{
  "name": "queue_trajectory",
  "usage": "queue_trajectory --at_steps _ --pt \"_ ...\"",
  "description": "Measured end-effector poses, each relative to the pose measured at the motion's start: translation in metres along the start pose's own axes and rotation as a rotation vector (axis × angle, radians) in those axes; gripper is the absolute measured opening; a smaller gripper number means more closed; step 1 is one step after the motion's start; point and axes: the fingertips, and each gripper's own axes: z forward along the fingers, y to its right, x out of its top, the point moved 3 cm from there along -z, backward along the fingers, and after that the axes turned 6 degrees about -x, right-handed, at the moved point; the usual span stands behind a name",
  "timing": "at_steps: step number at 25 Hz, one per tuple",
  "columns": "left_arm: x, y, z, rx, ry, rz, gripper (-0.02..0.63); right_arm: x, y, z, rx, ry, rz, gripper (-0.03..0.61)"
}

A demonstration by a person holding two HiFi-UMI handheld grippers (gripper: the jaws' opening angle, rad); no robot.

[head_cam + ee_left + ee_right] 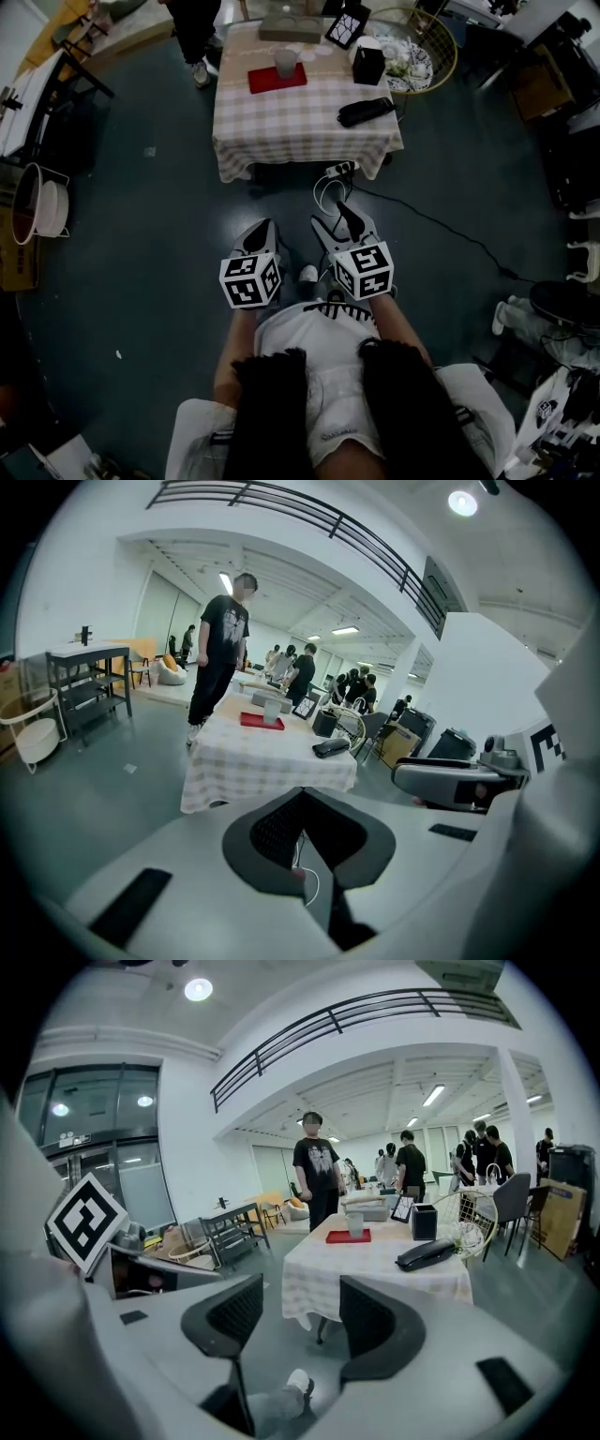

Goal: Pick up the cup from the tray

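A: Step in hand?

B: Likely the very start; no reach under way. Next, probably a long carry forward to the table (309, 127), then jaws set either side of the cup (285, 63).

A: Lying where?

B: Upright on the red tray (262, 82), toward the table's far side. Well apart from the 2 grippers, ahead in both gripper views.

A: Grips?

B: Left gripper (258, 234) closed, pads together, holding nothing. Right gripper (337, 223) roughly half open, nothing between the pads, only floor (291, 1335) and a shoe (296, 1385) beyond.
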Motion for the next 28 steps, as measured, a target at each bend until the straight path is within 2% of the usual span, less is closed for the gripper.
queue_trajectory --at_steps 3,12,28 --pt "0.010 -0.002 0.012 -0.011 0.010 0.000 0.006 0.007 0.004 0.007 0.012 0.002 -0.019 0.241" --pt "0.030 -0.011 0.039 -0.014 0.010 0.027 0.006 0.030 0.025 0.032 -0.031 0.025 -0.019 0.241" --pt "0.085 -0.060 0.097 -0.032 -0.014 0.022 0.005 0.074 0.036 0.110 -0.064 0.027 0.001 0.241"
